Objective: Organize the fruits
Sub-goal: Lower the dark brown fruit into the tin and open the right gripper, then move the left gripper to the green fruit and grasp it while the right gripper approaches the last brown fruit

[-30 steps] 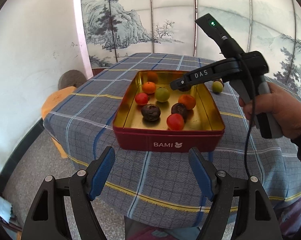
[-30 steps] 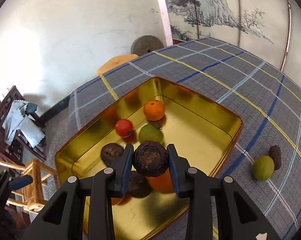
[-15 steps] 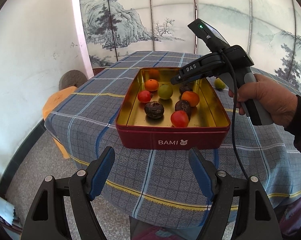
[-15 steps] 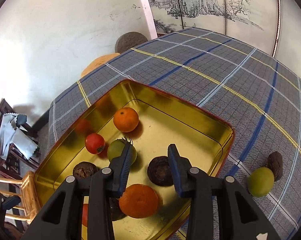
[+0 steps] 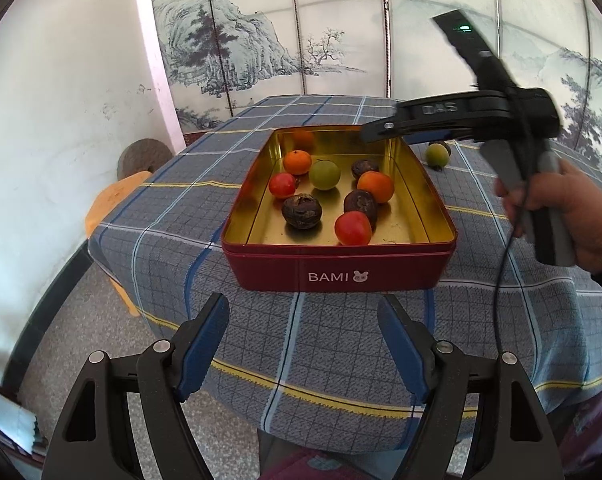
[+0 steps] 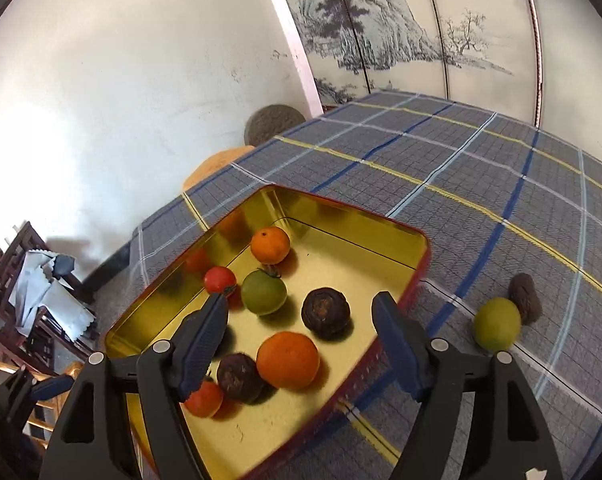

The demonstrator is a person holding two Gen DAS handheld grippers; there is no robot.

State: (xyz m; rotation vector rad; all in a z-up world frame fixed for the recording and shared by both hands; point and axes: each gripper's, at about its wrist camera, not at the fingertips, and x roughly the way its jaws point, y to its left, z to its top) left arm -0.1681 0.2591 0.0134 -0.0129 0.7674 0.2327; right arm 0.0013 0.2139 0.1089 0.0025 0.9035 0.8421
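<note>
The right gripper (image 6: 301,328), jaws opening and empty, should be guided carefully to the round green fruit (image 6: 496,323) beside the red metal tin (image 6: 415,276).

The left gripper (image 5: 303,344) is held pitched downward, its jaws spread wide with nothing between them. The right gripper (image 6: 299,334) is gripped by a hand (image 5: 569,216); its jaws are opening, and nothing is clamped between them.
</note>
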